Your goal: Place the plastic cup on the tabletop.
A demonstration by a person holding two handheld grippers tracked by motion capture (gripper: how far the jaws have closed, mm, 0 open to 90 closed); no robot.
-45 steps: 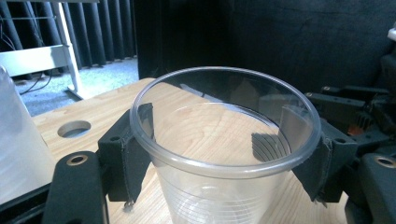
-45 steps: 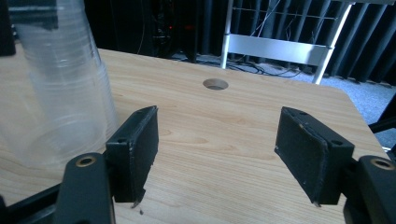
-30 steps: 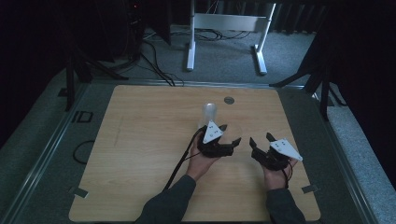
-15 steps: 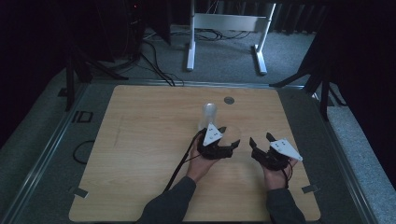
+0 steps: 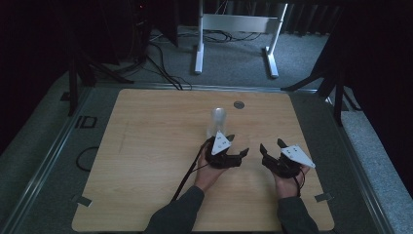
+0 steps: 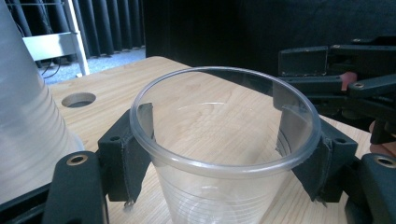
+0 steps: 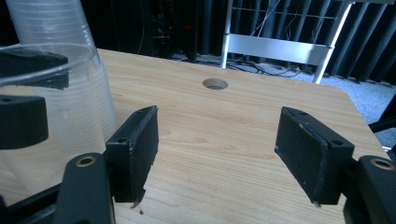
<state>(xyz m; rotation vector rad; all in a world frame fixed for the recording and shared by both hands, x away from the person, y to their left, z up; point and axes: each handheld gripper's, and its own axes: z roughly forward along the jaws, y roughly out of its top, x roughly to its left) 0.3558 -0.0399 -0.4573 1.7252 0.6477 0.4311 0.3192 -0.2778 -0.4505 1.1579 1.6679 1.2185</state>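
High view: left claw [image 5: 234, 146] near desk [image 5: 146, 161] centre, clamped on a clear cup [image 5: 233, 144], stack of cups [image 5: 217, 122] just beside at eleven o'clock; right claw [image 5: 272, 146] at three o'clock, released, empty.

Left claw view: pads pressing both sides of the cup [image 6: 224, 154], stack [image 6: 28, 130] at nine o'clock.

Right claw view: jaws apart over bare wood, held cup [image 7: 51, 60] at ten o'clock.
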